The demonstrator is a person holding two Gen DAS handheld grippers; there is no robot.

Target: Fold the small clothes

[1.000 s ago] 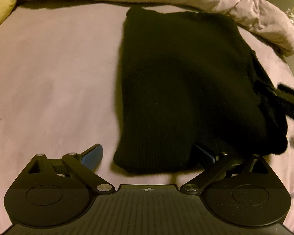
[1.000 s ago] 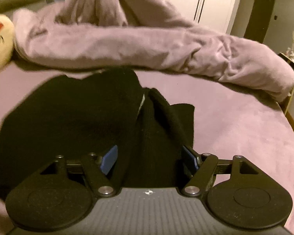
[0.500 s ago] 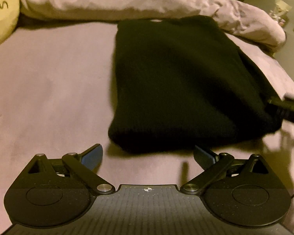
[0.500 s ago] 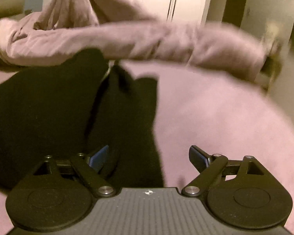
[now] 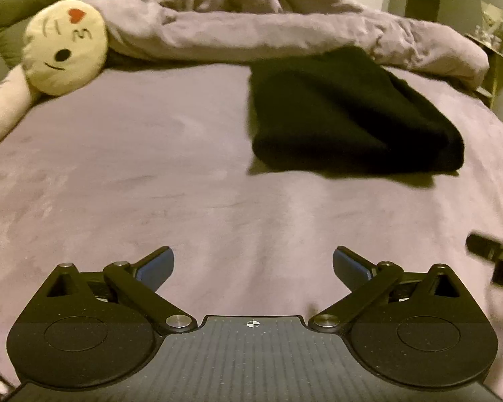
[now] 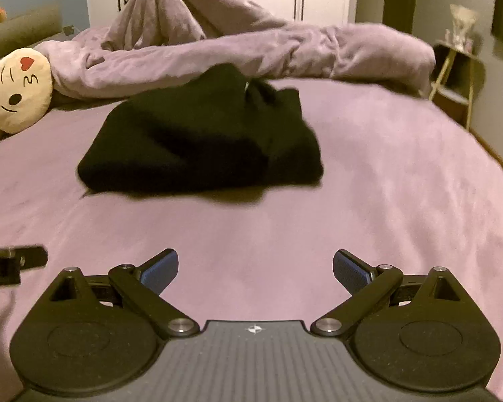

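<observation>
Black garment (image 5: 348, 114) lies folded on the mauve bed (image 5: 151, 184) at one o'clock, rumpled duvet (image 5: 251, 33) behind (emoji pillow (image 5: 65, 47) at eleven). Left gripper (image 5: 253, 264) gapes empty; right gripper (image 6: 255, 266) has just been spreading wide, nothing between.

Black garment (image 5: 345, 114), mauve bedsheet (image 5: 151, 174), pale yellow cushion (image 5: 65, 47) — red heart, blue-padded black claws.

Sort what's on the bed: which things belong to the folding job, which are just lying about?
Job:
black garment, folded
left gripper, open
right gripper, open, jaws just widened, nothing between them

Lying about:
emoji pillow
bunched blanket
side table
</observation>
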